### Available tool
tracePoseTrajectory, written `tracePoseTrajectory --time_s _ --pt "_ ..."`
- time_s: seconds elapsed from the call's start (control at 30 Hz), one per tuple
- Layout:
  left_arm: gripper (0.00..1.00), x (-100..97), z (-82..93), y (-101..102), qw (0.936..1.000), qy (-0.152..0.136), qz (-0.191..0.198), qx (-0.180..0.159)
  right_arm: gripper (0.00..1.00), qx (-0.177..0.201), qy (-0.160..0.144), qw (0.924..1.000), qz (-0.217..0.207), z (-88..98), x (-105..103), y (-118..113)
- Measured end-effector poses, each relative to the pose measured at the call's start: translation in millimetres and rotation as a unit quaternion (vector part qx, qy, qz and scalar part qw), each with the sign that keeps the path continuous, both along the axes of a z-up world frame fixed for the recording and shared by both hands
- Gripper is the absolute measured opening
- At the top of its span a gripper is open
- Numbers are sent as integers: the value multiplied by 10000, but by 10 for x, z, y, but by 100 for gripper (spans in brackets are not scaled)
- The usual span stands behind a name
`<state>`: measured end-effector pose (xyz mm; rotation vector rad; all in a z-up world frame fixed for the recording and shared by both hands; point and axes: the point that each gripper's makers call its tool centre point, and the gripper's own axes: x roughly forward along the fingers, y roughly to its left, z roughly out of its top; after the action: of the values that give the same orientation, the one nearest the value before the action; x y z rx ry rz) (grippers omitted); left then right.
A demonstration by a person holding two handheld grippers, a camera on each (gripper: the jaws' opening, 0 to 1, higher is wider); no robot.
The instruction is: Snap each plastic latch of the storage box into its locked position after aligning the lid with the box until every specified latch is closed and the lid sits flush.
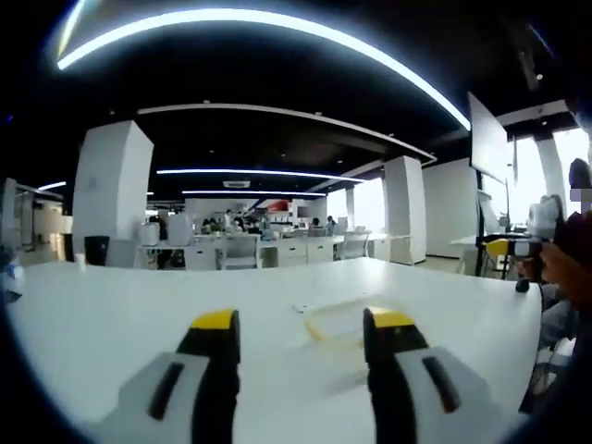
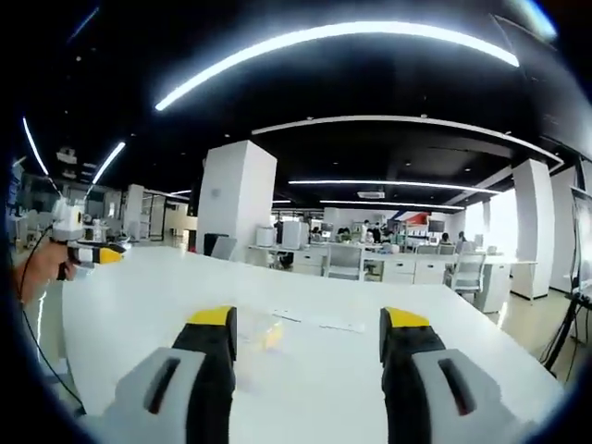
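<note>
A clear storage box with a yellow rim (image 1: 344, 324) lies on the white table (image 1: 111, 314), just beyond and between the tips of my left gripper (image 1: 303, 324). Its jaws are wide apart and hold nothing. In the right gripper view the box (image 2: 265, 333) shows faint and transparent, near the left jaw of my right gripper (image 2: 308, 319), which is open and empty too. A flat pale sheet (image 2: 314, 321) lies on the table past it. Latches are too small to make out. A hand holds the right gripper (image 1: 529, 246) at the table's far right, and the left gripper (image 2: 91, 252) appears at far left.
The white table (image 2: 444, 351) is wide, and its far edge runs across both views. Beyond stand office desks and chairs (image 1: 240, 250), white pillars (image 1: 111, 194) and a dark bin (image 1: 96, 250). A cable (image 2: 32, 324) hangs from the person's hand (image 2: 37, 268).
</note>
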<state>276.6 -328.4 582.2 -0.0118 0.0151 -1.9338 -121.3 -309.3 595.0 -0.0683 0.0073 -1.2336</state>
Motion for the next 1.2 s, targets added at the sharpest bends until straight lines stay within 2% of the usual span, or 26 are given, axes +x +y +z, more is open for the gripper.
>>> tracePoseTrajectory --time_s 0.1,0.2,0.33,0.4,0.47,0.5,0.57,0.7,1.2 --pt "61 36 12 138 9999 42 96 10 72 58 -65 9999 -81 -38 -11 129" --pt "69 107 53 224 9995 -63 311 -91 88 112 -120 9994 -299 -98 -52 214" --pt "80 195 82 349 9980 174 575 -183 92 240 -59 9985 -499 -212 -118 293" --pt "84 227 35 389 9973 163 698 -161 100 264 -132 9977 -614 -239 -158 318" --pt "92 263 -25 425 9966 144 809 -112 100 357 -180 9968 -696 -290 -172 353" --pt "100 298 -52 442 9956 174 920 -82 100 385 -179 9964 -729 -304 -178 368" --pt "100 318 -64 450 9950 170 978 -52 100 390 -139 9963 -748 -314 -177 399" --pt "99 275 1 463 9950 91 964 -246 100 316 -89 9959 -846 -280 -218 454" --pt "96 259 57 496 9950 180 963 -187 100 137 -132 9935 -1127 -197 -344 457"
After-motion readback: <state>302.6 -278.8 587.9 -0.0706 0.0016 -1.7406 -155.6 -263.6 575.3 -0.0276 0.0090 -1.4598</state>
